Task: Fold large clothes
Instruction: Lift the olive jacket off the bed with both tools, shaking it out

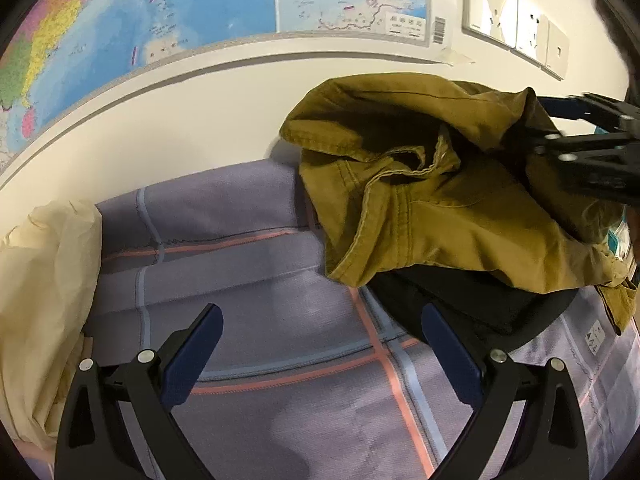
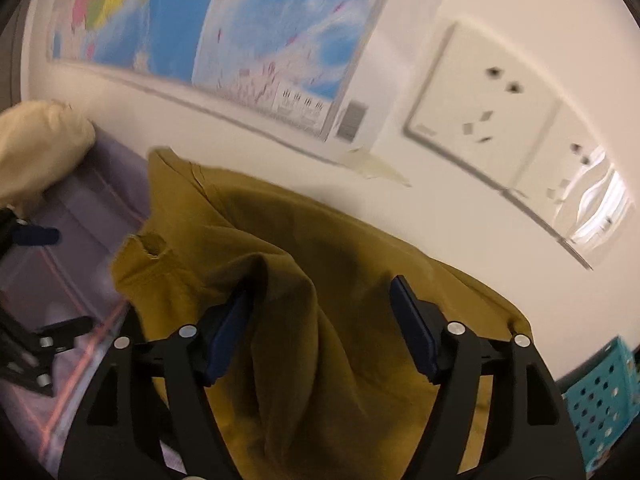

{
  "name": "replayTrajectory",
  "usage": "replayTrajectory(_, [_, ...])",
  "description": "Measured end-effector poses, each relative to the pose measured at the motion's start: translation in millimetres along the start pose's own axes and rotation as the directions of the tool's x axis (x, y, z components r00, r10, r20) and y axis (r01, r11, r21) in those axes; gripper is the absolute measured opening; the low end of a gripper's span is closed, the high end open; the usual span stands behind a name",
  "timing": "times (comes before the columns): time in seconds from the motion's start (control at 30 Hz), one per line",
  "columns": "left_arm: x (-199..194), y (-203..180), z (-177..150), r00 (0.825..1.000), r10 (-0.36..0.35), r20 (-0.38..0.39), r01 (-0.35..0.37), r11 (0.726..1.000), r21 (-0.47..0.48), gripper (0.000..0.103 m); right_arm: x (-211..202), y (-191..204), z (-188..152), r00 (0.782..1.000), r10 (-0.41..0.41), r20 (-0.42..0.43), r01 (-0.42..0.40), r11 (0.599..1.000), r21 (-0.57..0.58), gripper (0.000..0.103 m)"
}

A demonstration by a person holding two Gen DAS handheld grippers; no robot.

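Note:
A mustard-brown garment (image 1: 420,208) lies crumpled in a heap on a lilac checked sheet (image 1: 280,360), on top of a black garment (image 1: 460,300). My left gripper (image 1: 322,312) hovers open over the bare sheet, just left of the heap, with nothing between its fingers. My right gripper (image 1: 536,128) reaches into the heap's upper right side. In the right wrist view the right gripper (image 2: 320,288) has its jaws apart, and a ridge of the mustard garment (image 2: 300,240) rises between them without filling the gap. The left gripper (image 2: 60,280) shows blurred at the left edge.
A cream pillow or bundle (image 1: 44,280) sits at the left of the sheet. Close behind stands a white wall with a map (image 1: 180,8) and sockets (image 1: 492,4). A teal perforated basket (image 2: 600,392) stands at the right.

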State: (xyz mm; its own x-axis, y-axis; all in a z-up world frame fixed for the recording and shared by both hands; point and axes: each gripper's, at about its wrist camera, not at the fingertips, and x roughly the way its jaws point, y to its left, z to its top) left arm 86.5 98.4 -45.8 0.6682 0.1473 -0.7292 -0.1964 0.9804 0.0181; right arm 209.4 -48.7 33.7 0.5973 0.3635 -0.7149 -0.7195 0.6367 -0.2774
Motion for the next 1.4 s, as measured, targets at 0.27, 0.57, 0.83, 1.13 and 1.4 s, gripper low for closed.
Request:
replayTrajectory(0.27, [4.5,6.6,4.0,0.999,-0.046,0.025,0.046,0.999,0.006,0.096,-85.2,-56.0,23.9,0.980,0.028,0.197,-0.056,0.988,0.143,0.005])
replayTrajectory(0.57, [1.9,-16.7,20.9,0.962,-0.240,0.128,0.230,0.969,0.084,0.096,-194.5,-150.7,17.1,0.950,-0.063,0.306,-0.043,0.944,0.326,0.004])
replayTrajectory(0.83, [2.9,-70.0,-2.5,0.925,-0.356,0.134,0.298,0.896,0.330,0.096,-210.5,-167.2,1.7,0.942,-0.039,0.333,-0.095,0.921,0.378,0.004])
replayTrajectory(1.13, [20.7,-95.3,23.3,0.946,-0.271,0.180,0.193,0.912,0.363,0.038,-216.8,-171.6,-5.3,0.936,-0.024,0.351,-0.121,0.915,0.385,0.004])
replayTrajectory(1.4, [-32.5,-66.9,98.9,0.875,-0.357,0.326,0.317,0.933,0.171,0.004,-295.2,-190.7,5.6,0.890,-0.096,0.445,-0.095,0.917,0.387,0.003])
